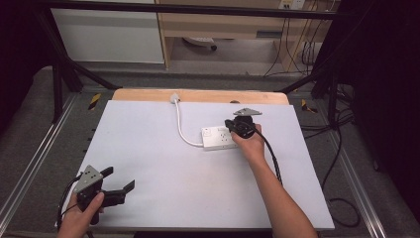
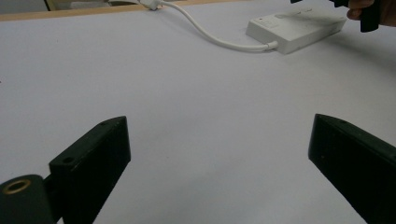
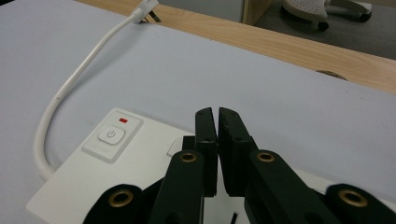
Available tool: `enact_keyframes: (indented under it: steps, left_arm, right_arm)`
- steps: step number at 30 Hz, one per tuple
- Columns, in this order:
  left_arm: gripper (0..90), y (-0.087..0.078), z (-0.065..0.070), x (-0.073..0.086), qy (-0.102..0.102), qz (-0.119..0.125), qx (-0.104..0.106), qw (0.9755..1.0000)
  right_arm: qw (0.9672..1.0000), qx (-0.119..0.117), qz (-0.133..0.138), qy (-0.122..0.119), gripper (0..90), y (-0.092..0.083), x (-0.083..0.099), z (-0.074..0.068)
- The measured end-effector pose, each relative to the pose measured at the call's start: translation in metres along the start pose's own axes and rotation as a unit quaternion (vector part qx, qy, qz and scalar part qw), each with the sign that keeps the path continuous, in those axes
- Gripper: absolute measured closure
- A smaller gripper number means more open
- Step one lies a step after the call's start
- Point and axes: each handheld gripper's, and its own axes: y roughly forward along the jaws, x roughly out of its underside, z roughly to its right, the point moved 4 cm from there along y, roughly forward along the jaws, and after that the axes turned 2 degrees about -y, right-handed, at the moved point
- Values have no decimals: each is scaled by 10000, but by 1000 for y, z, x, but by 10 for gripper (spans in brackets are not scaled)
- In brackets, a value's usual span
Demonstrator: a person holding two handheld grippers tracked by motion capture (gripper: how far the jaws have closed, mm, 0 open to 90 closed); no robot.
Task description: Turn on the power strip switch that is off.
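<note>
A white power strip (image 1: 218, 138) lies flat on the white table (image 1: 163, 188), a little right of centre and towards the far side. Its white cord (image 1: 181, 126) curves from the strip's left end up to a white plug (image 1: 174, 97) lying at the far edge, where a strip of bare wood (image 1: 143, 94) shows beyond the white surface. In the right gripper view the strip's button end shows a power button (image 3: 110, 135) with a small red light (image 3: 123, 120) just beyond it.

The right tongs (image 3: 217, 122) are closed, the two black jaws side by side with only a thin slit between them and nothing held there. They point down over the power strip, right of the button, with the jaw tips above the strip's top face; whether they touch it cannot be told. In the high view the right hand (image 1: 251, 144) grips these tongs just at the strip's right end, forearm coming in from the near edge.

The left tongs (image 1: 118, 184) sit at the near left corner of the table, well apart from the power strip, held by the left hand (image 1: 81, 218). Their jaws stand wide open with only bare table between them, and they point across the surface towards the strip, which shows far off in the left gripper view
</note>
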Motion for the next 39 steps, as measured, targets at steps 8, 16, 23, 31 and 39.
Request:
enact_keyframes:
  steps: [8, 16, 23, 31, 39]
  left_arm:
    - [59, 0, 0, 0, -25, -1, 25, 10000]
    - [58, 0, 0, 0, -21, -8, 16, 10000]
    - [59, 0, 0, 0, 7, -16, 0, 10000]
    - [59, 0, 0, 0, -2, -11, 3, 10000]
    - [58, 0, -1, 0, -1, -11, 8, 10000]
  right_arm:
    - [10000, -8, -21, 18, 900, 4, 2, -4]
    - [10000, 6, -42, -43, 900, 7, 4, -5]
    - [10000, 2, -78, -32, 900, 9, 5, -5]
    - [9999, -54, -96, -27, 900, 16, 7, -13]
    - [9999, -73, -99, -21, 900, 20, 6, -16]
